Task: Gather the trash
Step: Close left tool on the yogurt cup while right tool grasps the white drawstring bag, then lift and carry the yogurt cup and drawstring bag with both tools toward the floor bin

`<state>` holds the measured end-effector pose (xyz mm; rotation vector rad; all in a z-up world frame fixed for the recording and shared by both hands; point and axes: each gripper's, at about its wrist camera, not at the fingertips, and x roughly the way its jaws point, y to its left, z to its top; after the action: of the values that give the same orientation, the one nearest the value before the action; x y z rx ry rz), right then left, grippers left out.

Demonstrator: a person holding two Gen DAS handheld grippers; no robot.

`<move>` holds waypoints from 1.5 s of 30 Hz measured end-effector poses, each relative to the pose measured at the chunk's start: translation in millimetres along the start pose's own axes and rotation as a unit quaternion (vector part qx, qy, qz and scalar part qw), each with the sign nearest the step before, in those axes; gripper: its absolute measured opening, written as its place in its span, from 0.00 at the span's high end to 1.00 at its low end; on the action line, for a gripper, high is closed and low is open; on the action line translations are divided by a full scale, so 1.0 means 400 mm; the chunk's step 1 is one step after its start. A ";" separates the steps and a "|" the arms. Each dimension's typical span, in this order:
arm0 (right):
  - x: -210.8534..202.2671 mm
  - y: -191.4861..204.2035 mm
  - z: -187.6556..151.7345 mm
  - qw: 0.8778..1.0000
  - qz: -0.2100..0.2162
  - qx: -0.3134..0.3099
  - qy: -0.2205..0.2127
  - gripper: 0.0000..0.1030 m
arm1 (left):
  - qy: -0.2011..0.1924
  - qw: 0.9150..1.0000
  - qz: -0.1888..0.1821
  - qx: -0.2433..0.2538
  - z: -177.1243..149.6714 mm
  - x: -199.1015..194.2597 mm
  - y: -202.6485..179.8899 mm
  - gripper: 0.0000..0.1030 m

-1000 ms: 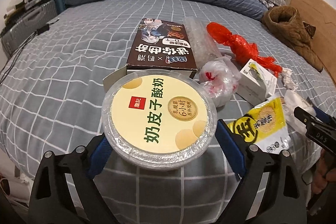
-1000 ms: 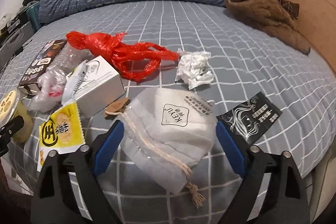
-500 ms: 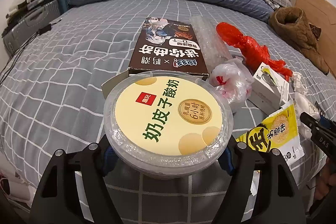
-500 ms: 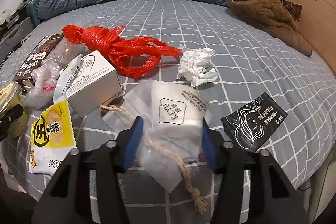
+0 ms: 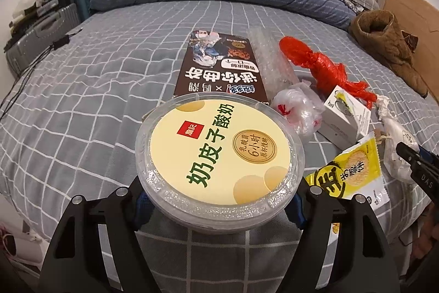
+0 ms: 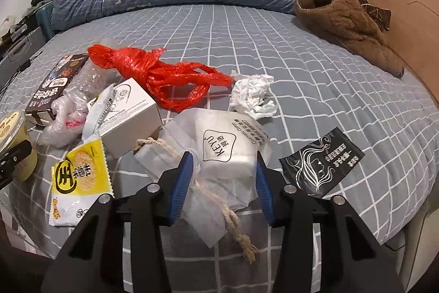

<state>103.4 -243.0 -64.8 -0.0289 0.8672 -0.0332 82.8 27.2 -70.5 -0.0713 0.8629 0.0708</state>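
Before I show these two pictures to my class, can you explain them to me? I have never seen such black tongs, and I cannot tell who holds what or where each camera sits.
There is no robot here. A person holds a two-fingered gripper in each hand, with a wide-angle camera on each looking along its fingers.

The left wrist picture shows the left gripper clamped on a round yogurt tub. The right wrist picture shows the right gripper, whose jaws have just been closing, squeezing a white drawstring pouch.

Everything lies on a bed with a grey checked sheet: a red plastic bag, crumpled tissue, a white carton, a yellow snack packet, a black sachet and a dark biscuit box.
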 end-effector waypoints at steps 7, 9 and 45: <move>-0.038 0.000 0.009 1.000 0.002 -0.007 0.001 0.69 | -0.005 1.000 -0.006 -0.001 0.007 -0.045 0.004 0.29; -0.032 0.001 0.005 1.000 0.005 -0.010 0.009 0.69 | -0.003 1.000 -0.006 0.001 0.005 -0.049 0.002 0.29; -0.031 0.012 0.018 1.000 0.021 0.009 0.017 0.67 | -0.003 1.000 -0.018 -0.002 0.001 -0.072 0.006 0.29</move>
<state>100.8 -237.6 -50.9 0.0067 0.9015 -0.0022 64.3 28.5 -48.3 -0.0902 0.8545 0.0387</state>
